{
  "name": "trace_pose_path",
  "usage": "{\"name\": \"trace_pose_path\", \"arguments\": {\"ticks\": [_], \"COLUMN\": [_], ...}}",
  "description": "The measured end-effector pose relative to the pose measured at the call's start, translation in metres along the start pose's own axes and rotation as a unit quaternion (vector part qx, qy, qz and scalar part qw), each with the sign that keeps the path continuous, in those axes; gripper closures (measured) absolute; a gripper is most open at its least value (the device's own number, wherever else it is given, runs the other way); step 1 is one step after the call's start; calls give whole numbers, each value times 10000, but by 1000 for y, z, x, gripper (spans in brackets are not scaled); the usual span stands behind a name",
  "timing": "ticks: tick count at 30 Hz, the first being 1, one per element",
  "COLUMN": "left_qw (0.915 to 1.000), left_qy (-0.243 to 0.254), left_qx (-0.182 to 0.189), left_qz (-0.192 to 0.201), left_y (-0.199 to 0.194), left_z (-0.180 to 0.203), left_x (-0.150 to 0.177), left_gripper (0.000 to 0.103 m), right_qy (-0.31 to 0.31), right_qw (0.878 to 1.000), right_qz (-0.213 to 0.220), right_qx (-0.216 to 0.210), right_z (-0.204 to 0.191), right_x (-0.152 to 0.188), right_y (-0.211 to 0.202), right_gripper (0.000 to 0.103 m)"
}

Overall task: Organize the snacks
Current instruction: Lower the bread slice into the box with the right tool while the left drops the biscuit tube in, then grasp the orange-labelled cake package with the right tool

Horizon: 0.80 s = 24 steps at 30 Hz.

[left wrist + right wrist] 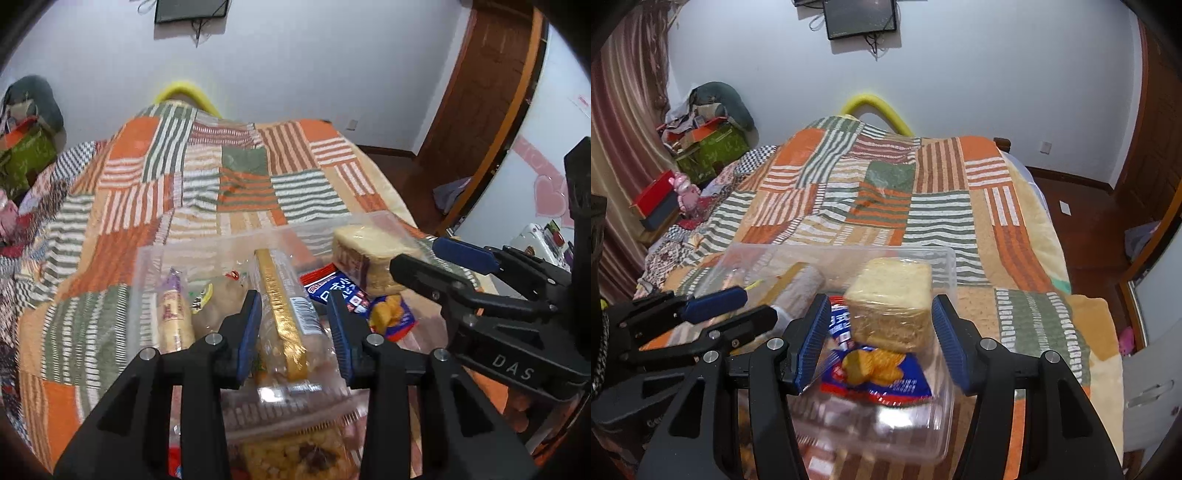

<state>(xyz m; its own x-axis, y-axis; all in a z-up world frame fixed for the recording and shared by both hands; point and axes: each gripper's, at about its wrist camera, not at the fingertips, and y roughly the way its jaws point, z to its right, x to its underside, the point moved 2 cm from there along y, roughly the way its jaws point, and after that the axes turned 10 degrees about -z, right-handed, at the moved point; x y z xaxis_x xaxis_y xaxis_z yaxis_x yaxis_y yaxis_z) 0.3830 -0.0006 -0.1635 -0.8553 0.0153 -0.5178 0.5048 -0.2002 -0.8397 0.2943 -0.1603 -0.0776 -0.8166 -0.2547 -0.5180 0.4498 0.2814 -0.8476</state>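
A clear plastic bin (pixel 207 254) (pixel 945 258) sits on the patchwork bedspread and holds several wrapped snacks. My left gripper (pixel 295 332) is open, its fingers on either side of a long wrapped pastry with a gold strip (pixel 284 314). My right gripper (pixel 879 339) is open over the bin's right end, straddling a wrapped sponge cake block (pixel 894 302) (pixel 369 254) and a blue cracker packet (pixel 882 373) (pixel 393 317). The right gripper also shows in the left wrist view (pixel 424 258). A blue-red packet (pixel 336 290) lies between them. A roll cake (pixel 175 314) lies at the bin's left.
The striped orange-green bedspread (pixel 923 206) covers the bed. A packaged rice-crisp snack (pixel 295 454) lies in front of the bin. Boxes and clutter (pixel 705 144) stand at the far left; a wooden door (pixel 480 92) and floor are on the right.
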Motion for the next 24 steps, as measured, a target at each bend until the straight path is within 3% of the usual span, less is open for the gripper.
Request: {"name": "trace_pose_path", "arguments": {"ticks": [8,14,20,24], "left_qw": [9994,9985,9980,9988], "left_qy": [170,135,102,-3], "left_qx": [-42,-98,-252,-327], "left_qz": [310,521,570,367], "left_y": [-69,-127,-166,-169], "left_z": [0,-10,-18,-24], "left_x": [33,77,128,168], "left_gripper": [66,66,57,53], "right_qy": [-203,-353,-446,-544], "right_qw": [9990,9973,9959,9940], "right_qz": [215,316,91,-142], "right_qx": [-338,-556,-782,-939], "right_z": [-15,-32,-51,-64], "right_x": [30,69,112,140], "right_y": [-48,-83,-93,-90], "right_gripper": [48,45,44,44]}}
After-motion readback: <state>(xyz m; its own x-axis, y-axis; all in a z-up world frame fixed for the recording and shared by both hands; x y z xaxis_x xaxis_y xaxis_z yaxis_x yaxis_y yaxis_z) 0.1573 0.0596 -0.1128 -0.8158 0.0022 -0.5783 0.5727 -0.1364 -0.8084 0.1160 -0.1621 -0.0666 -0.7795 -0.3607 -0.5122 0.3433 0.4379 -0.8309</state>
